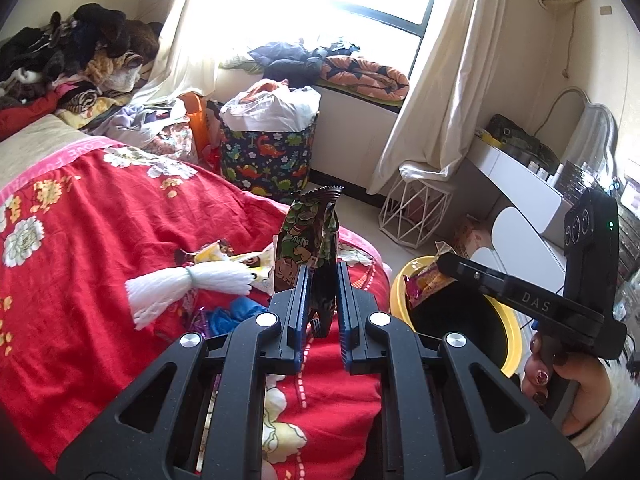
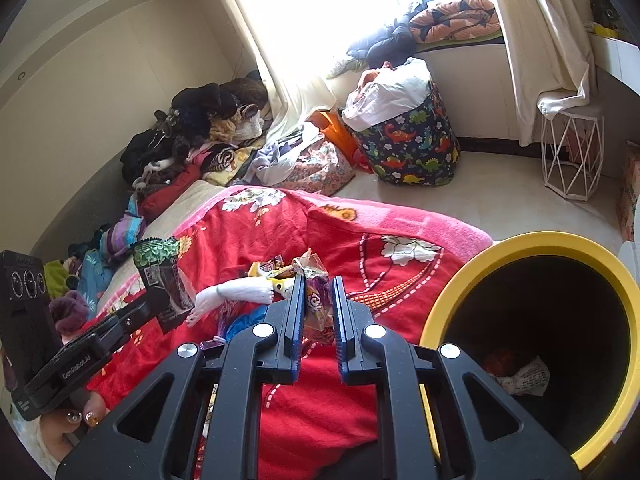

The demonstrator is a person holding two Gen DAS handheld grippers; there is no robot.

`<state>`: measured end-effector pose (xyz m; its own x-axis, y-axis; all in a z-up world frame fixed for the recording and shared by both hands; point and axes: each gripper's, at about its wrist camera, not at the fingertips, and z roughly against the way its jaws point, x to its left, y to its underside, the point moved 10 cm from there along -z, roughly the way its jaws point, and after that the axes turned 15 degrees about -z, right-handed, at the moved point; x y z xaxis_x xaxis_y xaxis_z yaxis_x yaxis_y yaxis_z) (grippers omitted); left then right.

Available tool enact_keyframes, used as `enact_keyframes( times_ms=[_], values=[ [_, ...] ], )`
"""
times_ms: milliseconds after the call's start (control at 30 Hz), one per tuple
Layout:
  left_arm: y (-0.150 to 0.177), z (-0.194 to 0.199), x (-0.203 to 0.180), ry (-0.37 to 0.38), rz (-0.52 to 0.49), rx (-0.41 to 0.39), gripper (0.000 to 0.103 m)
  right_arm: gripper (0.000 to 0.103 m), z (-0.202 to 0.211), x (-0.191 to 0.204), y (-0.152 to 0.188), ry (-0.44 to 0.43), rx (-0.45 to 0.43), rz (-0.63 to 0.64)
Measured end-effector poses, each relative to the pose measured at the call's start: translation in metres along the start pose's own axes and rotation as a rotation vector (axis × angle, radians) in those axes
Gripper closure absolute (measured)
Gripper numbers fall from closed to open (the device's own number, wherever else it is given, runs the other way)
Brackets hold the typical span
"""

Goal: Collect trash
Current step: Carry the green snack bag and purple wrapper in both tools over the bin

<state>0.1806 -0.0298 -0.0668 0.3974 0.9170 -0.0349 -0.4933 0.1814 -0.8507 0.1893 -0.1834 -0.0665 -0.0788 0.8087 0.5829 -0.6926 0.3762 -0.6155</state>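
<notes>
While both claws carry litter, cleanup stands midway: left gripper (image 1: pixel 319 280) pinches green cartoon snack bag (image 1: pixel 305 240); right gripper (image 2: pixel 315 300) clamps purple wrapper (image 2: pixel 316 300), yellow-rimmed bin (image 2: pixel 532 240) just right, crumpled paper (image 2: pixel 524 376) inside; more wrappers (image 2: pixel 276 270) ahead on red blanket (image 2: pixel 360 248).

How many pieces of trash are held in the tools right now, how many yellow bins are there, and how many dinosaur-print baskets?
Snack wrappers held in tools: 2, the green cartoon wrapper in the left tool and the purple wrapper in the right tool
Yellow trash bins: 1
Dinosaur-print baskets: 1
Total: 4
</notes>
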Motion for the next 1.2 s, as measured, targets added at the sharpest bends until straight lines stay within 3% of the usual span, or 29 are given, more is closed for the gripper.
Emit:
enact_keyframes(
  times_ms=[1200],
  values=[
    [-0.007,-0.024,-0.078,0.079,-0.146,0.024,0.095,0.090,0.045,-0.082,-0.034,0.085,-0.112,-0.170]
  ],
)
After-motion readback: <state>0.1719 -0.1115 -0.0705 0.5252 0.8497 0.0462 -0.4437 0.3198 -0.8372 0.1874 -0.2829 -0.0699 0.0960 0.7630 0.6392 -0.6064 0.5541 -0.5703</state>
